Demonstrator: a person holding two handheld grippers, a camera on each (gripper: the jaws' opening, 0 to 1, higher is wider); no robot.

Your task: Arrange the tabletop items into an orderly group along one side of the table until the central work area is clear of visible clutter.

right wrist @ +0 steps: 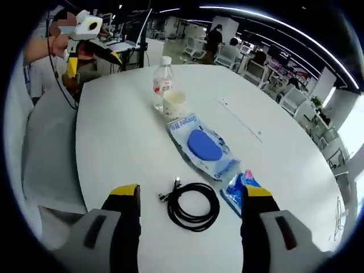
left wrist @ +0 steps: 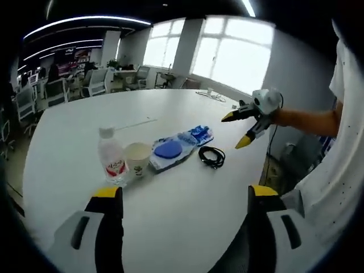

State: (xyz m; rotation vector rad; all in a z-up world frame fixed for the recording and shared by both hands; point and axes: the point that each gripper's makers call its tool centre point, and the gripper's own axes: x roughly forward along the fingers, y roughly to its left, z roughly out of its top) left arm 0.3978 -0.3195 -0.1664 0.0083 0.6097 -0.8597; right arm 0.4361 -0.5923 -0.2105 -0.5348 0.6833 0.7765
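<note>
Near one edge of the white table [left wrist: 187,222] lies a row of items: a clear water bottle [left wrist: 112,156] with a red label, a paper cup [left wrist: 137,156], a white-and-blue packet [left wrist: 170,151] holding a blue disc, a small blue packet [left wrist: 199,135] and a coiled black cable [left wrist: 211,156]. My left gripper [left wrist: 183,196] is open above bare table, short of the row. My right gripper [left wrist: 236,129] hovers open past the table edge. In the right gripper view, the right gripper [right wrist: 192,193] is open just above the cable [right wrist: 193,206], beside the small packet [right wrist: 240,190]. Beyond lie the packet [right wrist: 203,145], cup [right wrist: 174,103] and bottle [right wrist: 162,82]. The left gripper [right wrist: 94,60] is open beyond the table edge.
A thin pale strip [left wrist: 136,122] lies mid-table, and a thin cord [left wrist: 213,96] at the far side. A grey chair [right wrist: 45,159] stands at the table edge. A person's arm [left wrist: 307,120] holds the right gripper. Office chairs and desks [left wrist: 91,82] stand behind.
</note>
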